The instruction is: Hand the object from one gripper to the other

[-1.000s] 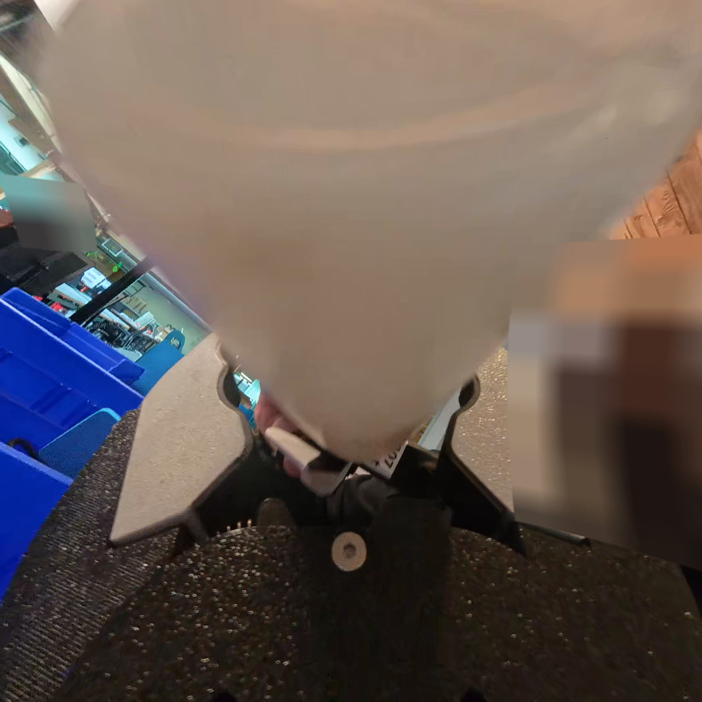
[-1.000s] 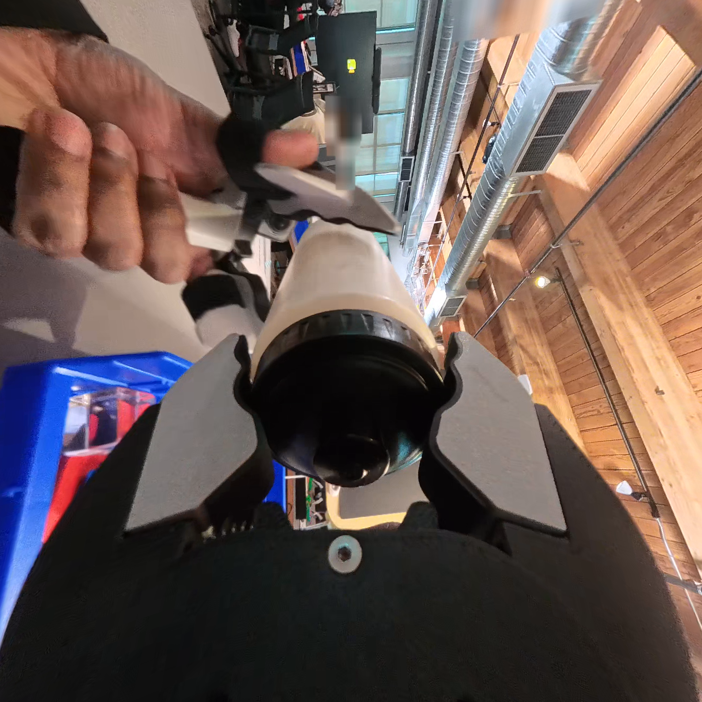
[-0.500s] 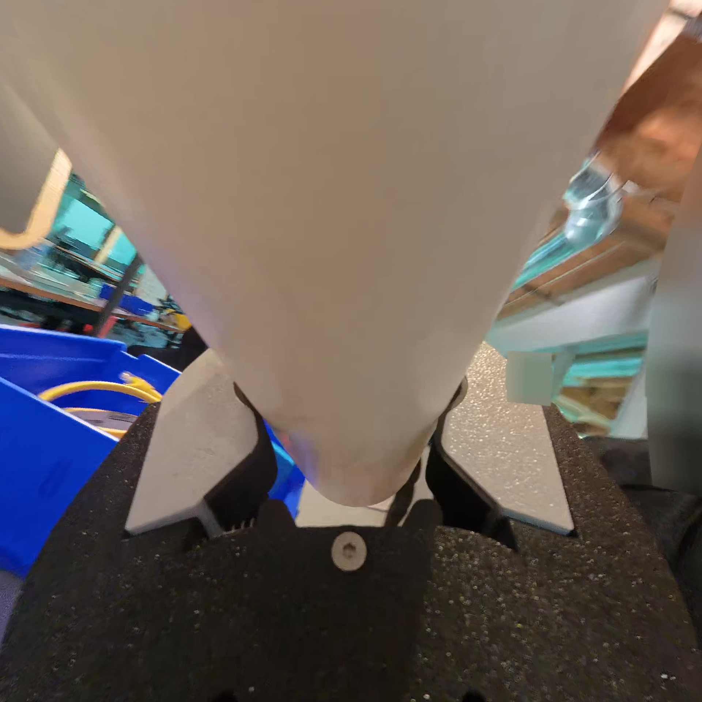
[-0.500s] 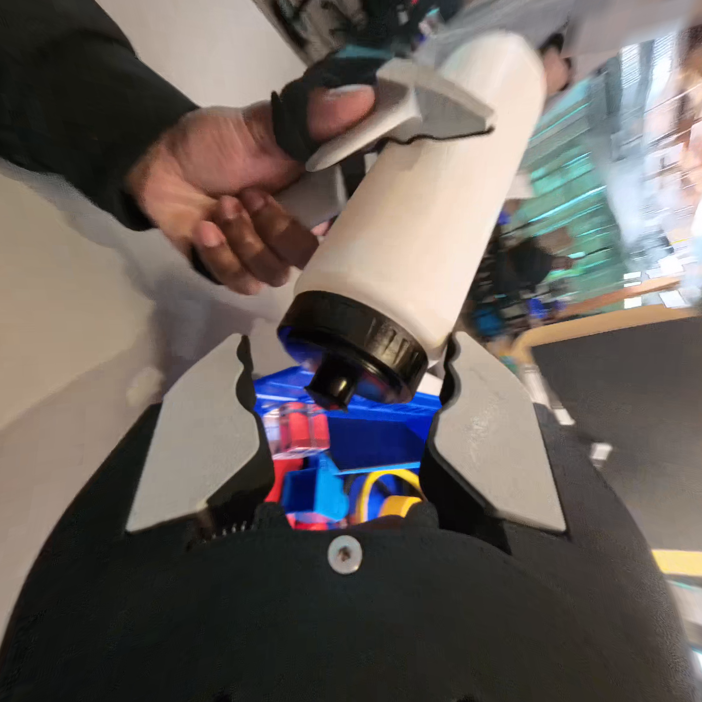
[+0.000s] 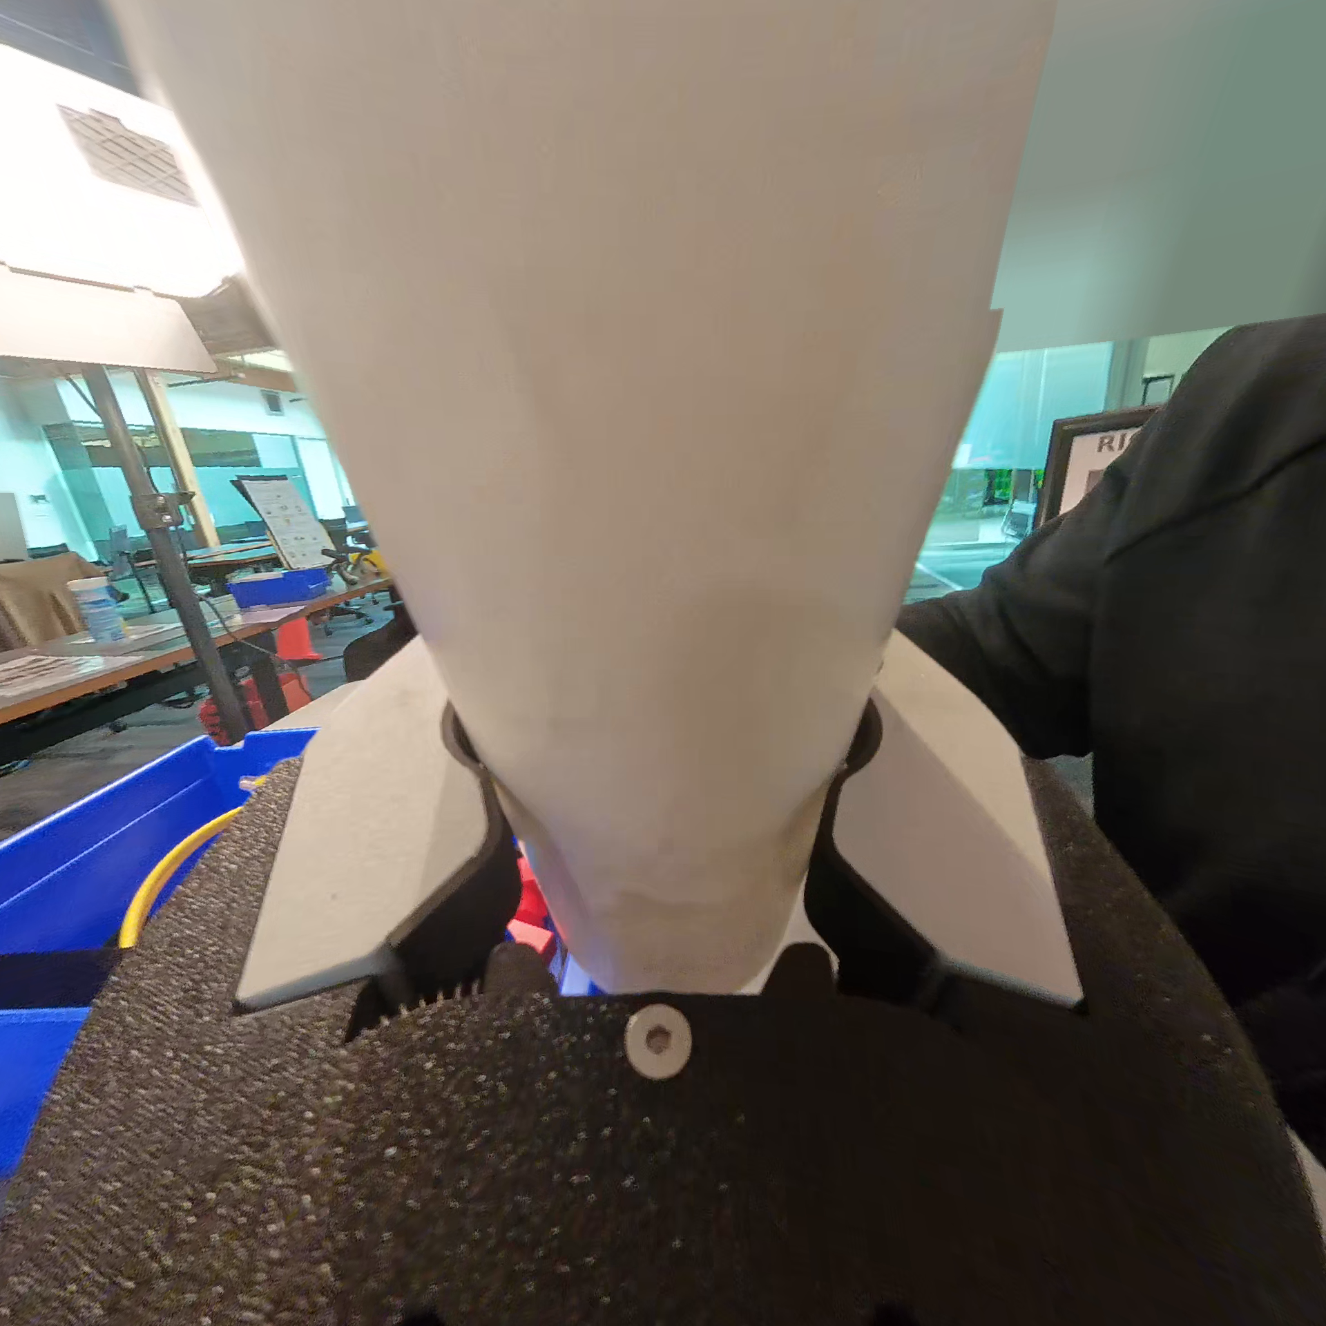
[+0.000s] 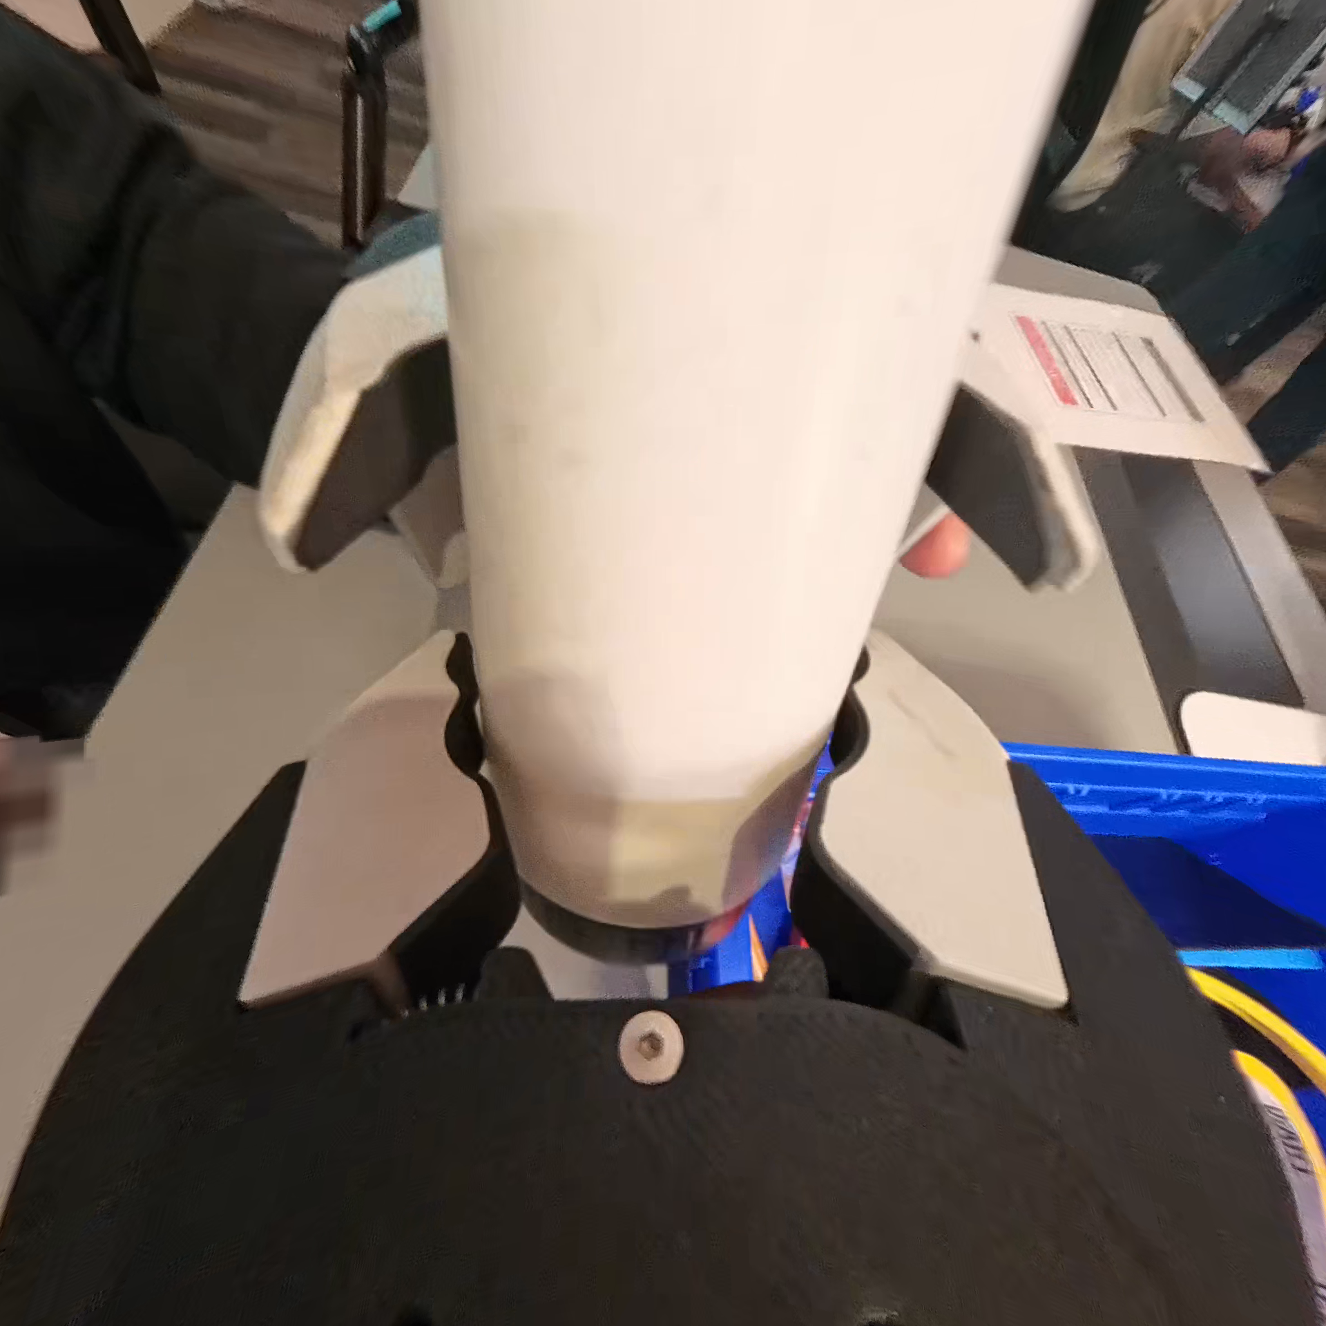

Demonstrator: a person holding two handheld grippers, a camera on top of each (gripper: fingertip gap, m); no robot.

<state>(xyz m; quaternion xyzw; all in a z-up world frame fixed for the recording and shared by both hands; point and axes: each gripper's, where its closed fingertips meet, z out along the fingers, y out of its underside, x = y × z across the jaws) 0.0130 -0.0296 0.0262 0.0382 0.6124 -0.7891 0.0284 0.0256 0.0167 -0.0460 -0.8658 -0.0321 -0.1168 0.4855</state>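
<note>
The white bottle, rigid and smooth, likely slippery, sits gripped between both the left gripper and the right gripper, each closed on its body; hold mid-body.

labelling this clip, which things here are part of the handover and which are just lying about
Part of the job:
- white bottle
- right gripper, closed on the bottle near its black cap
- left gripper, closed on the bottle farther up

Just lying about:
- blue bin
- yellow cable in the bin
- grey table
- orange cone, far off
</note>
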